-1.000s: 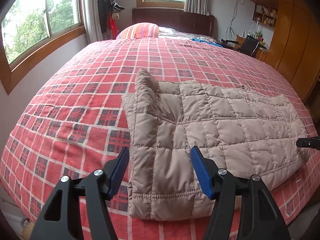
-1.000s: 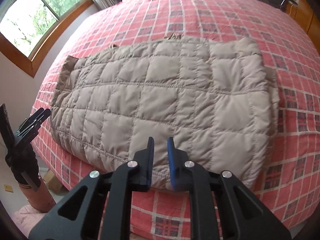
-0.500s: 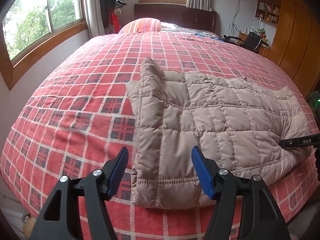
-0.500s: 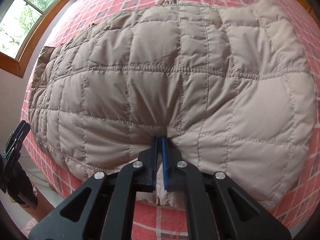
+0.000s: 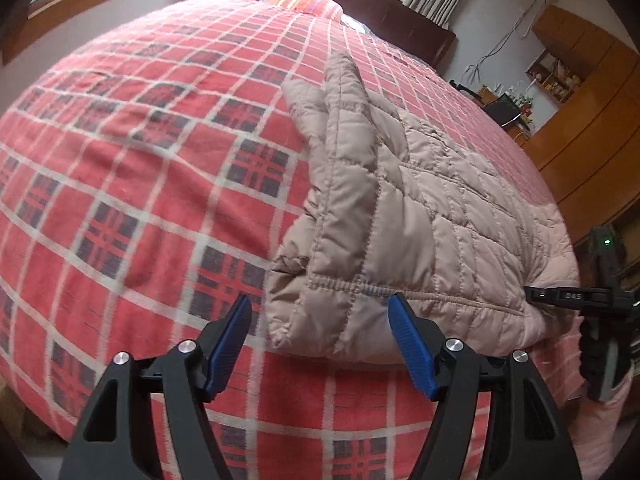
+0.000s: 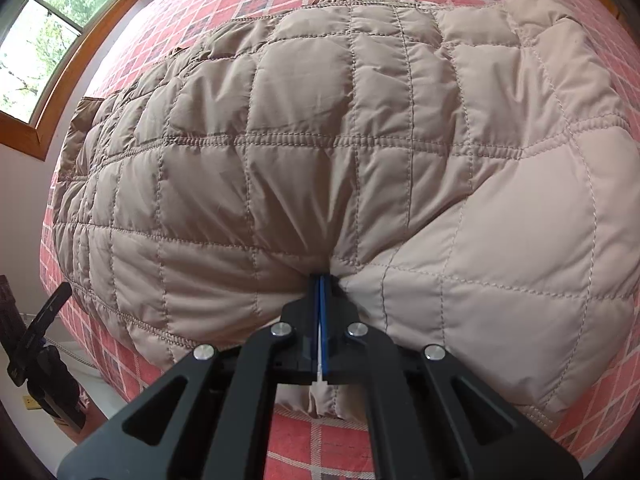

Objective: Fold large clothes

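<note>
Since a second ago, the left gripper (image 5: 320, 340) has been brought low and close to the jacket (image 6: 360, 160), and the right gripper (image 6: 322, 304) has been clamped onto it. The tan quilted jacket lies flat near the bed's (image 5: 120, 200) front edge. It looks light, puffy, soft and likely slippery. Its near hem is pinched by the right jaws; the left jaws stand wide apart, just before the hem corner, the likely next hold.

Black angular gripper (image 5: 320, 340) frames, blue ribbed fingers (image 5: 412, 350), silver screws
</note>
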A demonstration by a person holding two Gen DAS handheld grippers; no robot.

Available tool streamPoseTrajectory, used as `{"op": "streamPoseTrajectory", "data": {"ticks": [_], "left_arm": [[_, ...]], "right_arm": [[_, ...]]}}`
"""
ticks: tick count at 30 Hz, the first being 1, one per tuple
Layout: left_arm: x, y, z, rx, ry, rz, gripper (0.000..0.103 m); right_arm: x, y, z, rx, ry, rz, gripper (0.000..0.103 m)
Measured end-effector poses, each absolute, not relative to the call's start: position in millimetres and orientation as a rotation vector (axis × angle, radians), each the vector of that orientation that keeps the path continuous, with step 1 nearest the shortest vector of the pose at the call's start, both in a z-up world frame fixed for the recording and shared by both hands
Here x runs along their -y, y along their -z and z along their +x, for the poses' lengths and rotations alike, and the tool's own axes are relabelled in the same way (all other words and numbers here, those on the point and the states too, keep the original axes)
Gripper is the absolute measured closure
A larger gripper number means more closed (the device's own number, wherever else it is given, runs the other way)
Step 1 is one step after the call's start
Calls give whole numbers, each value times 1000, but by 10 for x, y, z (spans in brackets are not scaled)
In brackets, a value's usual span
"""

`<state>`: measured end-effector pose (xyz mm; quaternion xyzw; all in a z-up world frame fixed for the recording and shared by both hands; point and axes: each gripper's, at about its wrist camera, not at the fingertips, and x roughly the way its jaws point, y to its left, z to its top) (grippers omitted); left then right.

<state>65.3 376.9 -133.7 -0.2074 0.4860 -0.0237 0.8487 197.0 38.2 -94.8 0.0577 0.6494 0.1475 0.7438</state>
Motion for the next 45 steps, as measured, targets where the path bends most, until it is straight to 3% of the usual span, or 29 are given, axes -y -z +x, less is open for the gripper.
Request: {"op": "streamPoseTrajectory", "data": {"ticks": [4,6,9,10,11,13,25,36,45], "left_arm": [[-3782,1432,746,-1025,73,-463,32],[-3760,1455,788,-1027,80,-473,39],[-3742,1430,818,-1027,99,-485,66],[-3720,1400,822,-1020,97,-477,82],[-3708,1363,821,-1011,92,-475,93],[-3704,1274,809,-981,103,-487,96],[-2750,500,923,-825,378,-255,98],[-1726,725,1209,-920,563,-109,98],[-1546,1368,1489,-1059,568,-88,98]], "right_arm": [[-389,945,1969,-1424,-321,119,103],[-379,939,1967,-1422,-321,115,103],[-380,939,1969,-1423,-322,117,103],[-380,940,1969,-1423,-321,117,103],[-382,940,1968,-1422,-321,113,103],[-386,939,1968,-1420,-321,104,103],[-375,942,1971,-1424,-331,124,103],[-257,962,1999,-1432,-351,155,103],[-156,970,2050,-1438,-356,164,103]]}}
